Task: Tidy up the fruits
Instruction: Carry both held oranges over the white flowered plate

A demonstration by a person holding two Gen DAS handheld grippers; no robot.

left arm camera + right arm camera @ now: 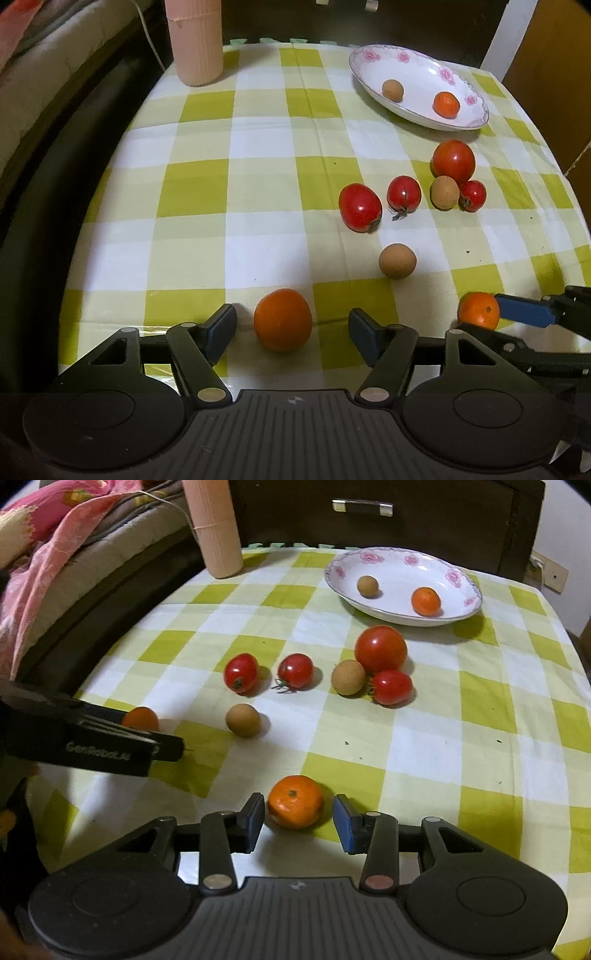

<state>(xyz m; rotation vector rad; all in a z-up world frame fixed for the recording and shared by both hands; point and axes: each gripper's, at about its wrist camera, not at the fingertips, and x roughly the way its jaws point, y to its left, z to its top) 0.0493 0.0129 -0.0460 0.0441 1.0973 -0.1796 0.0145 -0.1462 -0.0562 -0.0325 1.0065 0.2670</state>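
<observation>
Two mandarins lie near the table's front edge. My left gripper point(291, 316) is open, with the larger mandarin point(282, 319) between its fingers and gaps on both sides. My right gripper point(299, 806) is open around the other mandarin point(295, 801), its left pad nearly touching the peel. A white flowered plate point(417, 115) point(406, 618) at the back right holds a small brown fruit point(392, 89) and a small mandarin point(446, 104). Several red tomatoes point(360, 207) and two brown fruits point(397, 260) lie loose mid-table.
A tall pink ribbed cylinder point(197, 40) stands at the table's back left. A green-and-white checked cloth point(229, 206) covers the table. Bedding point(48, 554) lies off the left edge, and a dark cabinet point(369, 520) stands behind. The left half of the cloth is bare.
</observation>
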